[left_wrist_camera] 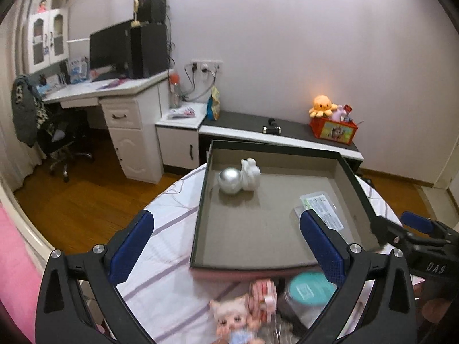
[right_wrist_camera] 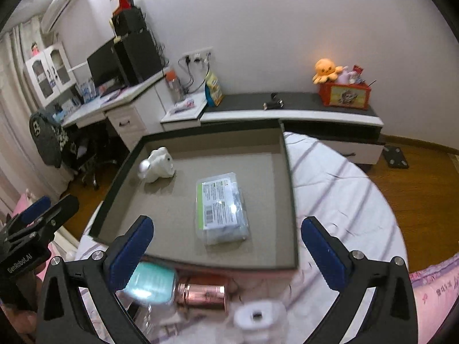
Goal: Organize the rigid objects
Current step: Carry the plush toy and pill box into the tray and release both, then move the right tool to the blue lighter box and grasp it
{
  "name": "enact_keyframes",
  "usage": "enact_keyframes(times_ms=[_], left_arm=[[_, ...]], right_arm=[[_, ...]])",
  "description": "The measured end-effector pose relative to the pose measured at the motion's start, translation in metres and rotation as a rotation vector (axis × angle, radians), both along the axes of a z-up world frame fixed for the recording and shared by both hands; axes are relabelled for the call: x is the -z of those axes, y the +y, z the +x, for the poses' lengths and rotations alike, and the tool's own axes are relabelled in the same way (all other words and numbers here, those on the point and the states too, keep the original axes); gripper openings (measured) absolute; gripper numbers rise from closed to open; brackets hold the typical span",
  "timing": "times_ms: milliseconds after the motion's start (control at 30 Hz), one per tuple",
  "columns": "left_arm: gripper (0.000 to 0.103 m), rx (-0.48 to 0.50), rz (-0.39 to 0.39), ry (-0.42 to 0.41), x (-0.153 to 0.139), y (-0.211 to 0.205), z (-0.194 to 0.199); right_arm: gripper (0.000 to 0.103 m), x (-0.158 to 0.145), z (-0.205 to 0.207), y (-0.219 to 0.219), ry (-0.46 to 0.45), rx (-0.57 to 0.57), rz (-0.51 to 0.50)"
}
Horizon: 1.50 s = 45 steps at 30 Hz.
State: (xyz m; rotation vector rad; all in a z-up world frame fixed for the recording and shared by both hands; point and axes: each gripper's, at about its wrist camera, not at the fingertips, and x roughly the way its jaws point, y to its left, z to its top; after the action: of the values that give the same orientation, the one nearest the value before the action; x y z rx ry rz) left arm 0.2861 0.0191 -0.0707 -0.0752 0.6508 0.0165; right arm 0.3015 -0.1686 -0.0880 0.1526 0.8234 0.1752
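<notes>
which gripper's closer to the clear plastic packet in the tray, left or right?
Right. The right gripper hovers open just short of the clear plastic packet, which lies straight ahead between its fingers. The left gripper, also open, is off to the packet's left.

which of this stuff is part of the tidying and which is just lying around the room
Job:
tray
white figurine
clear packet
teal-lidded jar
copper bottle
doll

Lying about:
orange plush octopus
red toy box
monitor
office chair

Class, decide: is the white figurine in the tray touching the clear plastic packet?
Apart. The right wrist view shows bare tray floor between the white figurine and the clear plastic packet.
</notes>
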Motion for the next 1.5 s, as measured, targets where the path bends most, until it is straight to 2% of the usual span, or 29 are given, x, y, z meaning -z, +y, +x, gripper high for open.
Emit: enact_keyframes(times_ms=[300,467,600,733,1167,1367,1500], left_arm=[[0.103,0.014,0.056,-0.077,-0.011,-0.012,-0.078],[0.103,-0.01,0.046,-0.106,-0.009,-0.009,-0.116],[0.103,-0.026,0.001,-0.101,-0.006,-0.001,-0.14],[0.103,-0.036,0.027,-0.112,0.0,-0.005,-0.164],[0.103,-0.007,0.035,-0.067,0.015,-0.014,-0.163],[0.103,0.009,0.026,-0.002,0.037,-0.017,-0.156],[0.103,0.008,0.023,0.052,0.056,-0.018,-0.152]], right_arm=[[0.103,-0.021,-0.079,-0.007,-0.108,0.061,-0.04],[0.103,-0.023,-0.12,-0.005,-0.144,0.078,-0.075],[0.103,-0.023,-0.151,-0.002,-0.17,0.082,-0.103],[0.103,-0.018,-0.167,0.001,-0.173,0.083,-0.139],[0.103,-0.007,-0.164,0.002,-0.145,0.061,-0.135],[0.103,0.011,-0.16,-0.009,-0.078,0.059,-0.123],[0.103,0.039,-0.159,-0.011,0.015,0.047,-0.097]])
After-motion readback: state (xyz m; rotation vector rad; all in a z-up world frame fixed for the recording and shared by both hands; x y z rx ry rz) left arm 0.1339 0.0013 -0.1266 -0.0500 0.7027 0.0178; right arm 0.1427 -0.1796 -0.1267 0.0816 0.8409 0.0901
